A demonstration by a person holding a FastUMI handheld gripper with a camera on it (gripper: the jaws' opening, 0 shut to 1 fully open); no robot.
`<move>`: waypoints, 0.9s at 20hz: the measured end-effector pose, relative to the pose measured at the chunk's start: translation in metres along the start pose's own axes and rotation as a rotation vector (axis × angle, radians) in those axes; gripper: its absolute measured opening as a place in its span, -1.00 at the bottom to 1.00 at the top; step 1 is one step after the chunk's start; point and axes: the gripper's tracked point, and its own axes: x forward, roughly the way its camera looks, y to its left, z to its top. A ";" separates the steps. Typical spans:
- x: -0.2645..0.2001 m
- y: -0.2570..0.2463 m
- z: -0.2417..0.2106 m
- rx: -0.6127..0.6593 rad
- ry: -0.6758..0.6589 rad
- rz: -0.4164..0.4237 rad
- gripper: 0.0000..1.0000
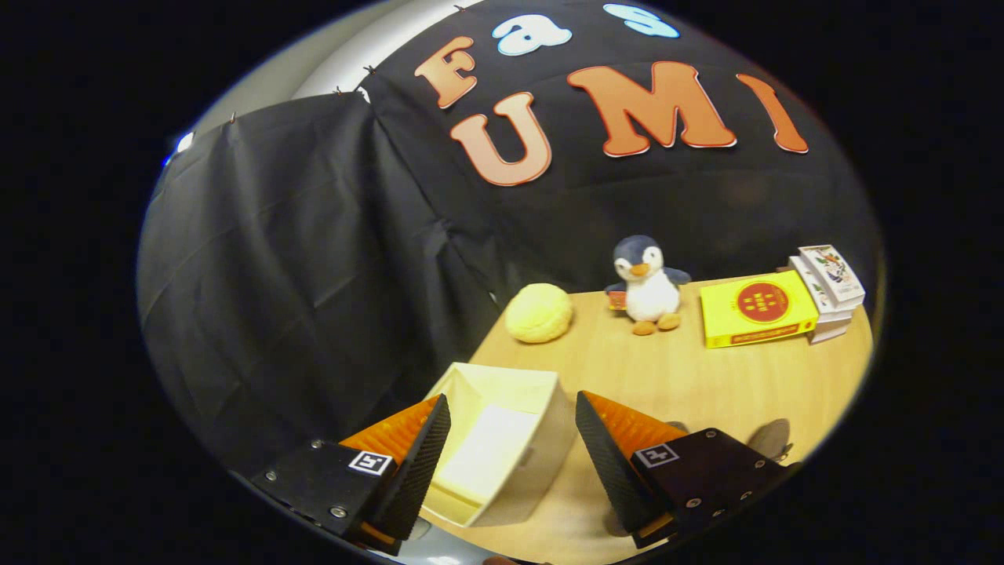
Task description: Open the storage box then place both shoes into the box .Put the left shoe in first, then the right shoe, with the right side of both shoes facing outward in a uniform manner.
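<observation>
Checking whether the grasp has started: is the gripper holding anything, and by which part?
Nothing is held. The gripper is open, its fingers spread apart, with the open storage box seen between them, untouched.

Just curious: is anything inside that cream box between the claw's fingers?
The open cream plastic storage box looks empty, with bare pale walls showing. One finger of the open claw hides its near corner.

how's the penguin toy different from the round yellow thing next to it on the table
The penguin toy sits upright and is dark blue and white with orange beak and feet; the yellow plush ball is a single pale yellow, a squat round lump. The penguin stands taller than the ball. Both look soft and rest on the wooden table by the wall, well beyond the open gripper.
</observation>
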 end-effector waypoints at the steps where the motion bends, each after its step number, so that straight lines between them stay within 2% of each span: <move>1: -0.006 -0.010 -0.003 -0.007 -0.001 -0.019 0.92; 5: -0.020 -0.052 -0.025 -0.048 0.030 -0.100 0.92; 10: -0.022 -0.104 -0.080 -0.080 0.106 -0.175 0.92; 13: -0.018 -0.119 -0.107 -0.096 0.169 -0.179 0.90; 18: -0.003 -0.140 -0.143 -0.132 0.239 -0.190 0.76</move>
